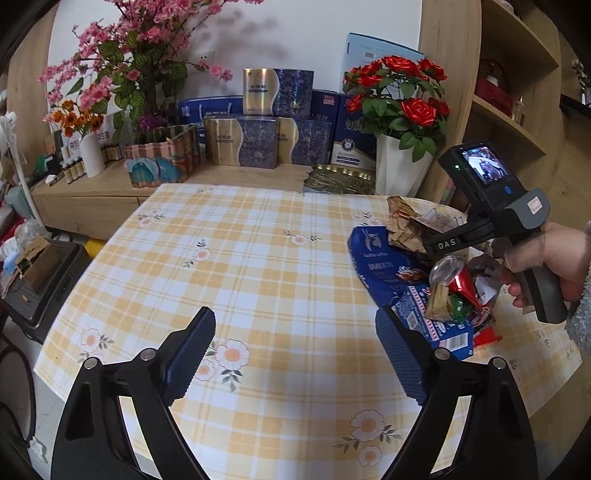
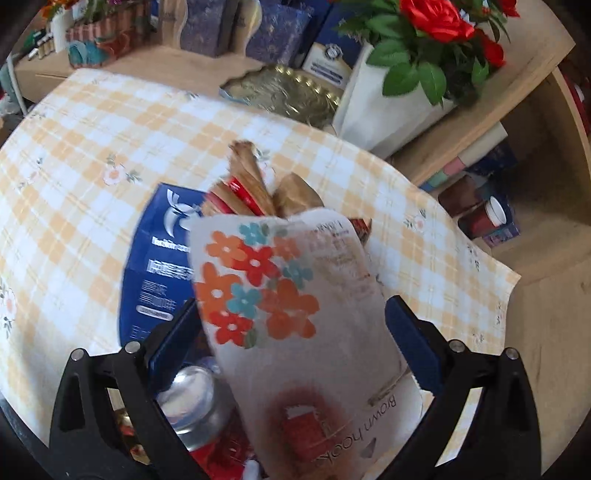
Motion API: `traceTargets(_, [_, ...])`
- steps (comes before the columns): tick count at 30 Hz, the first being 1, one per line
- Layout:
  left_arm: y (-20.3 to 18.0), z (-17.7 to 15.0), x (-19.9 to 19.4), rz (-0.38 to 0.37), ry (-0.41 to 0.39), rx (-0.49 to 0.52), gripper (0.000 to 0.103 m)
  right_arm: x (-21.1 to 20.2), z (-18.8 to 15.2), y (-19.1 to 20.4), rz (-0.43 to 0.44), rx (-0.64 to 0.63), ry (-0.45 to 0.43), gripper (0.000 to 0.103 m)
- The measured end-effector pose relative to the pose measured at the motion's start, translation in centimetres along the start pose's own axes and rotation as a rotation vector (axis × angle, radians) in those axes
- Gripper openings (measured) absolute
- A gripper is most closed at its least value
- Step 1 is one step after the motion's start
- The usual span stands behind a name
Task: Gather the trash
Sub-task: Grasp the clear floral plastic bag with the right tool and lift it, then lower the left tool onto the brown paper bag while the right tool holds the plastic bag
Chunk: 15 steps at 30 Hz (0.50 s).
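L gripper [image 1: 295, 354] spread wide w/ nothing between its jaws, over the checked tablecloth [image 1: 229, 258] — trash pile [image 1: 436, 280] sits off to its right. R gripper [image 2: 291, 343] also spread; flowered packet [image 2: 295, 314] lies between the jaws, contact w/ pads unclear. Crushed can [image 2: 192, 402] and blue bag [image 2: 155, 266] are under and left of it.

White wall [image 1: 314, 33], wooden shelving [image 1: 517, 92], low wooden sideboard [image 1: 92, 199].

A heap of trash [image 1: 436, 280] is piled at the right edge of the table [image 1: 258, 266], apparently on a flattened paper bag [image 1: 373, 266]. Gift boxes [image 1: 258, 142] and a vase [image 1: 400, 166] are ranged behind, beyond the far edge.
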<state>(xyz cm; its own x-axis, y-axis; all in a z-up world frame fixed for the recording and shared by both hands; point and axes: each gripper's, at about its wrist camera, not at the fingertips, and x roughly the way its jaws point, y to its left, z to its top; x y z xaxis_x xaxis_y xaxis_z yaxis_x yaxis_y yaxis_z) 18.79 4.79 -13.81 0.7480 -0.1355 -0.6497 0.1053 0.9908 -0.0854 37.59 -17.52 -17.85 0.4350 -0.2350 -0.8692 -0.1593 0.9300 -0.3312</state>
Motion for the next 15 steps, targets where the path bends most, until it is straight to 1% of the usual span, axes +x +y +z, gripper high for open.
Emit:
traceTargets(1, [-0.2, 0.0, 0.1, -0.010, 0.002, 0.000, 0.084, 0.2, 0.0, -0.3, 0.004, 0.005, 0.013, 0.072])
traceTargets(2, [-0.4, 0.0, 0.1, -0.023, 0.004, 0.000, 0.082, 0.3, -0.1, -0.7, 0.012, 0.011, 0.021, 0.073])
traceTargets(3, [-0.6, 0.0, 0.1, -0.033, 0.006, 0.001, 0.081, 0.2, -0.2, -1.1, 0.027, 0.018, 0.019, 0.072])
traceTargets(4, [-0.8, 0.0, 0.1, -0.047, 0.009, 0.002, 0.079, -0.4, -0.4, -1.5, 0.050, 0.022, 0.002, 0.068])
traceTargets(5, [-0.9, 0.1, 0.1, -0.060, 0.012, 0.003, 0.077, -1.0, -0.6, -1.7, 0.073, 0.016, -0.016, 0.058])
traceTargets(6, [-1.0, 0.1, 0.1, -0.071, 0.015, 0.004, 0.077, -1.6, -0.9, -1.9, 0.086, 0.011, -0.029, 0.028])
traceTargets(7, [-1.3, 0.1, 0.2, -0.086, 0.022, 0.006, 0.076, -2.6, -1.2, -2.5, 0.086, 0.012, -0.053, 0.028])
traceTargets(9, [-1.7, 0.2, 0.5, -0.116, 0.035, 0.005, 0.072, -4.6, -2.0, -3.6, 0.133, 0.028, -0.121, 0.024])
traceTargets(11, [-2.5, 0.4, 0.9, -0.147, 0.051, -0.001, 0.066, -6.3, -2.8, -4.4, 0.144, 0.036, -0.173, 0.020])
traceTargets(13, [-3.4, 0.6, 1.3, -0.182, 0.066, -0.008, 0.063, -8.3, -3.9, -5.7, 0.157, 0.054, -0.249, 0.017])
traceTargets(15, [-4.4, 0.8, 1.6, -0.205, 0.075, -0.002, 0.063, -10.2, -5.1, -7.6, 0.185, 0.114, -0.322, 0.017])
